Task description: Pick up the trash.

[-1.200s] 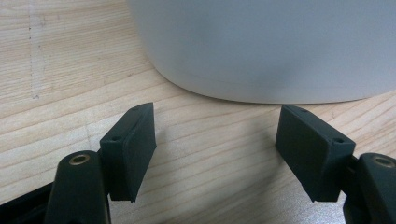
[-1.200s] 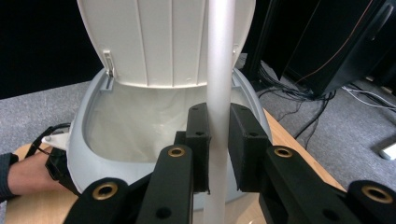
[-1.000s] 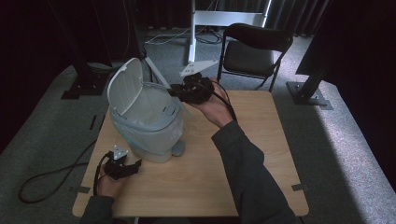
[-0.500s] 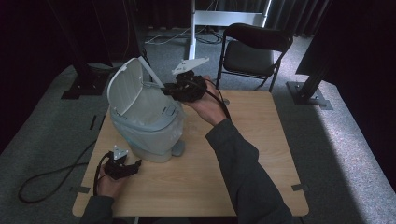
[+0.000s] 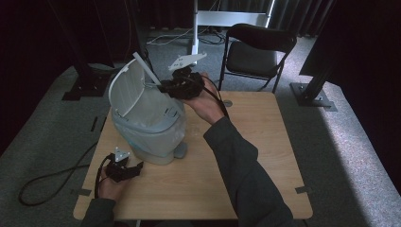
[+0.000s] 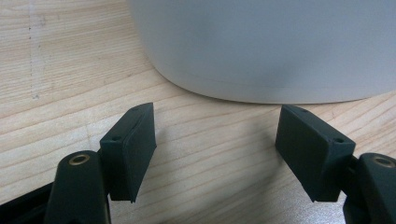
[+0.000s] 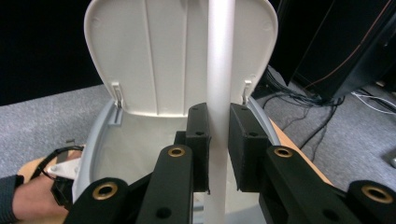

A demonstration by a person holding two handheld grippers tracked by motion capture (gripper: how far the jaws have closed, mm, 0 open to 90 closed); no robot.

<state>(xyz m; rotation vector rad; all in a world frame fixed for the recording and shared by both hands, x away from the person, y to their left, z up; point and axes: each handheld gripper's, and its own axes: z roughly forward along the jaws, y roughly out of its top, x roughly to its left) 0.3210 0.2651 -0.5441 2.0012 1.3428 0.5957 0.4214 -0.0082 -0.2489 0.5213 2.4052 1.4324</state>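
A pale grey bin (image 5: 151, 127) stands on the left half of the wooden table (image 5: 246, 156), its lid (image 5: 125, 90) swung up and back. My right gripper (image 5: 166, 87) hovers over the bin's far rim, shut on a thin white rod (image 5: 145, 68) that slants up to the left. In the right gripper view the rod (image 7: 219, 70) runs upright between the pads (image 7: 198, 140), in front of the raised lid (image 7: 154, 56) and above the bin's open mouth (image 7: 140, 144). My left gripper (image 5: 135, 169) rests on the table by the bin's base, open (image 6: 217, 140), with the bin wall (image 6: 261, 46) just ahead.
A black folding chair (image 5: 257, 49) stands beyond the table's far edge, beside a white stand (image 5: 227, 19). Dark stand feet (image 5: 309, 94) sit on the carpet to either side. A cable (image 5: 52, 184) loops on the floor at the left. The table's right half is bare wood.
My right hand has shifted a little to the left with the rod, nearer the open lid. The left hand and the bin have stayed put.
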